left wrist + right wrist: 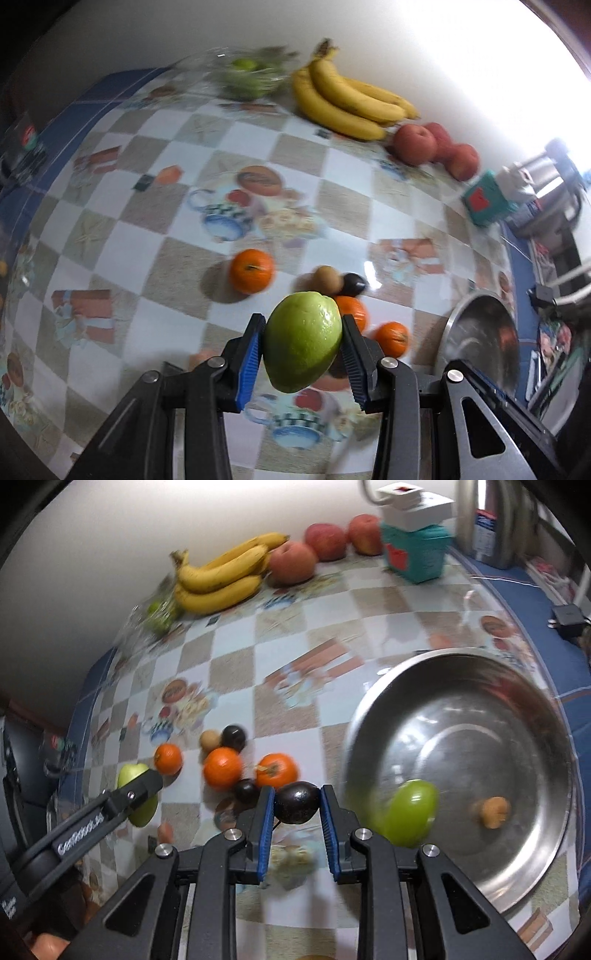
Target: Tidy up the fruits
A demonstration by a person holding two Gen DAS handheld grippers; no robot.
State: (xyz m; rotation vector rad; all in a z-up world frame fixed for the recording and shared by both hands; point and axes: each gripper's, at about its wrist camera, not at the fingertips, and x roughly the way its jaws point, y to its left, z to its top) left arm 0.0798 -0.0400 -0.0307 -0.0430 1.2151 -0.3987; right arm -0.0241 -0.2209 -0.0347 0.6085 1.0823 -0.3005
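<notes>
My left gripper (303,332) is shut on a green pear-shaped fruit (303,343) and holds it above the checked tablecloth. In the right wrist view that same fruit (129,773) shows at the far left behind the left gripper's finger (140,786). My right gripper (297,806) is shut on a dark, near-black fruit (297,801), lifted just left of a steel bowl (480,731). In the bowl lie a green fruit (410,812) and a small brown fruit (493,811). Three oranges (222,768), two more dark fruits (233,737) and a tan fruit (209,740) sit loose on the table.
Against the back wall lie bananas (347,99), three red apples (413,144) and a glass bowl of green fruit (247,77). A teal box (415,552) and a metal kettle (491,520) stand at the far right. The steel bowl's rim (452,321) shows at right.
</notes>
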